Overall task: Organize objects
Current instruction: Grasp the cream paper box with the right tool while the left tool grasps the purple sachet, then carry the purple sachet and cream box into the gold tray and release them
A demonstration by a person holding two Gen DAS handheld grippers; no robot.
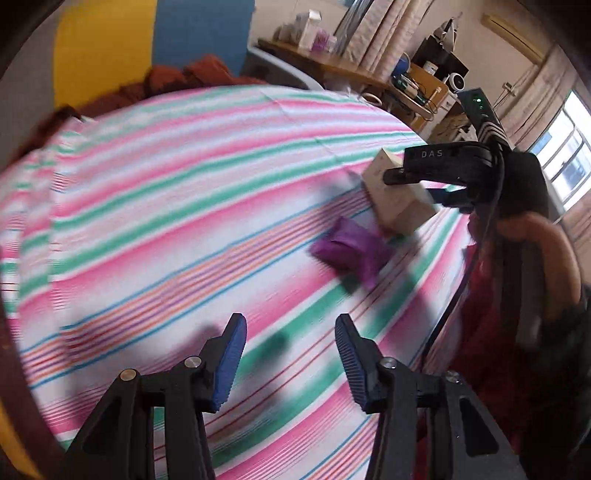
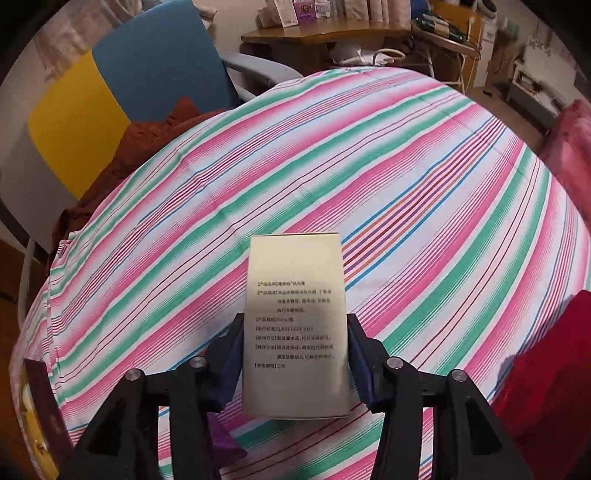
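My right gripper (image 2: 295, 332) is shut on a beige carton (image 2: 295, 325) printed with dark text, holding it above the striped cloth. In the left wrist view the same carton (image 1: 397, 201) hangs at the right, with the right gripper (image 1: 410, 184) clamped across it. A purple packet (image 1: 349, 251) lies on the cloth just below and left of the carton; a corner of this purple packet (image 2: 223, 441) shows under my right gripper. My left gripper (image 1: 290, 334) is open over the cloth, nothing between its blue fingers (image 1: 232, 354).
The striped pink, green and white cloth (image 2: 424, 192) covers the work surface. A blue and yellow chair (image 2: 122, 85) with rust-brown fabric (image 2: 155, 129) stands behind it. A cluttered wooden desk (image 2: 332, 35) is at the back. Red fabric (image 2: 554, 350) lies at the right edge.
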